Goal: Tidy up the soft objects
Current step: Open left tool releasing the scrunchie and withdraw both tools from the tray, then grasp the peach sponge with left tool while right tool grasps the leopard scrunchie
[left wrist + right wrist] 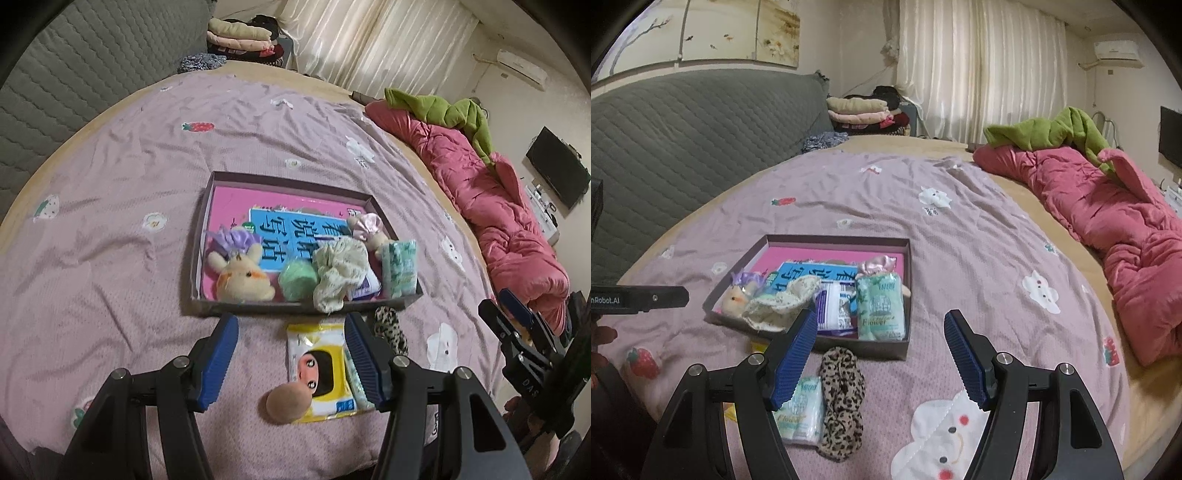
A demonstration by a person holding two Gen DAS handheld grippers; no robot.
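Black-framed left gripper [291,354] and right gripper [881,354], ribbed blue pads, silver screws

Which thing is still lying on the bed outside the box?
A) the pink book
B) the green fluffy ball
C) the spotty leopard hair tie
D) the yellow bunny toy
C: the leopard hair tie lies on the purple bedsheet in front of the box, while the other three things are inside it.

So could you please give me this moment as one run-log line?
left gripper: open, empty | right gripper: open, empty | box: part filled | outside box: yellow pack, puff, leopard scrunchie
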